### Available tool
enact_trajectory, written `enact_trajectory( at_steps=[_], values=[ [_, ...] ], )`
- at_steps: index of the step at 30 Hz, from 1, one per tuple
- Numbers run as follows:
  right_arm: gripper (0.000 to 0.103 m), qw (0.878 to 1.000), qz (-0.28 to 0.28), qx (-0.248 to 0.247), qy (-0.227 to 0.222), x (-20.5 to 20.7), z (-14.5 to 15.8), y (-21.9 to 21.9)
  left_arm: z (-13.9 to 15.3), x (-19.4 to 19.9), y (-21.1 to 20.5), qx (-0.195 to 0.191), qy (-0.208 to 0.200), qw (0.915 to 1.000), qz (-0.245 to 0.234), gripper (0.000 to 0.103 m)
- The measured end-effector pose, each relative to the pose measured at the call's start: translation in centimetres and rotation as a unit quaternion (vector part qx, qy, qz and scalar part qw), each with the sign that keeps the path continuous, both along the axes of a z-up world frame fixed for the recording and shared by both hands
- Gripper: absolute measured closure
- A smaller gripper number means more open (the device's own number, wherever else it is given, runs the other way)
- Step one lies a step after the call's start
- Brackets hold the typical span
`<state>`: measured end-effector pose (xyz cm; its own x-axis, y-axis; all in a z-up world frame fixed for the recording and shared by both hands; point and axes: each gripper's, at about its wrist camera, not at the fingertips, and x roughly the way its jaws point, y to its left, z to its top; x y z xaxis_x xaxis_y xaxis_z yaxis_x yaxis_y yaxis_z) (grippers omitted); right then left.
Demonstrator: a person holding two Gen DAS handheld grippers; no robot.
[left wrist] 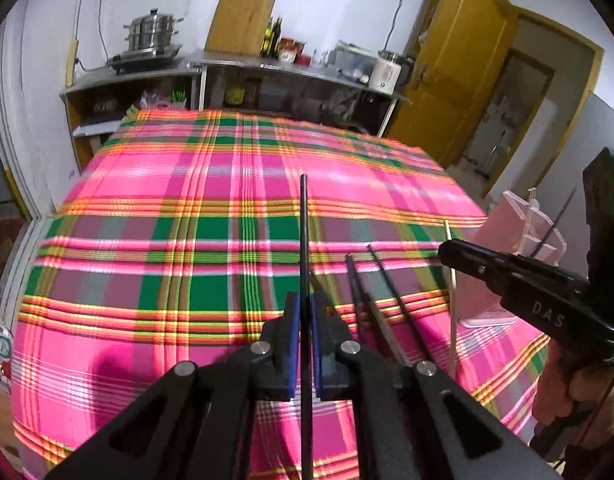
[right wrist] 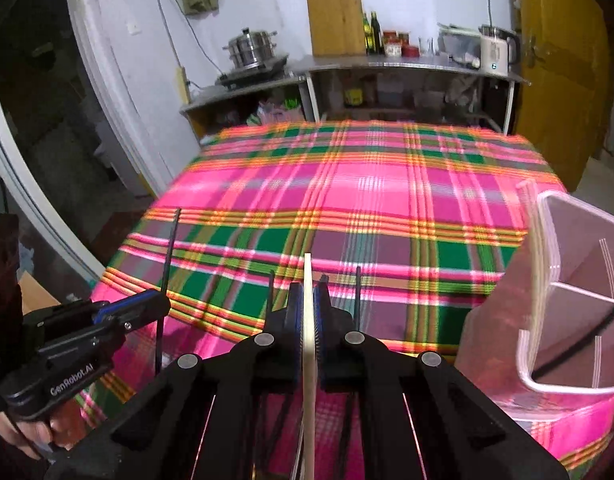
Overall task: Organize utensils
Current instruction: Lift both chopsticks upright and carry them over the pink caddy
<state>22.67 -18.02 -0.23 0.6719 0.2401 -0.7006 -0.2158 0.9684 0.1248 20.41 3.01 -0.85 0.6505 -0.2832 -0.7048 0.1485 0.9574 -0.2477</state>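
My left gripper [left wrist: 305, 304] is shut on a black chopstick [left wrist: 303, 232] that sticks up and away over the pink plaid tablecloth [left wrist: 167, 208]. My right gripper [right wrist: 307, 296] is shut on a pale wooden chopstick [right wrist: 307, 276]. Two more black chopsticks [left wrist: 387, 280] lie on the cloth between the grippers. At the right stands a clear acrylic organizer [right wrist: 547, 240] with dividers, with a black chopstick [right wrist: 579, 340] leaning inside it. Each gripper shows in the other's view: the right gripper [left wrist: 451, 252] beside the organizer, the left gripper [right wrist: 163, 304] at the table's left.
Beyond the table's far edge a steel counter [left wrist: 267, 66] carries a steamer pot [left wrist: 151, 34], bottles and a white kettle [right wrist: 495, 54]. A yellow wooden door [left wrist: 459, 80] stands at the right. A hand [right wrist: 31, 436] grips the left tool's handle.
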Motion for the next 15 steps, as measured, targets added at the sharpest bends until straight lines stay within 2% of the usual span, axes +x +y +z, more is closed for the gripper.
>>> enact_trajectory(
  at_steps=[15],
  values=[
    [0.098, 0.997, -0.001, 0.029, -0.074, -6.4, 6.3, -1.9, 7.0, -4.7, -0.8, -0.014, -0.063, 0.9977, -0.020, 0.097]
  ],
)
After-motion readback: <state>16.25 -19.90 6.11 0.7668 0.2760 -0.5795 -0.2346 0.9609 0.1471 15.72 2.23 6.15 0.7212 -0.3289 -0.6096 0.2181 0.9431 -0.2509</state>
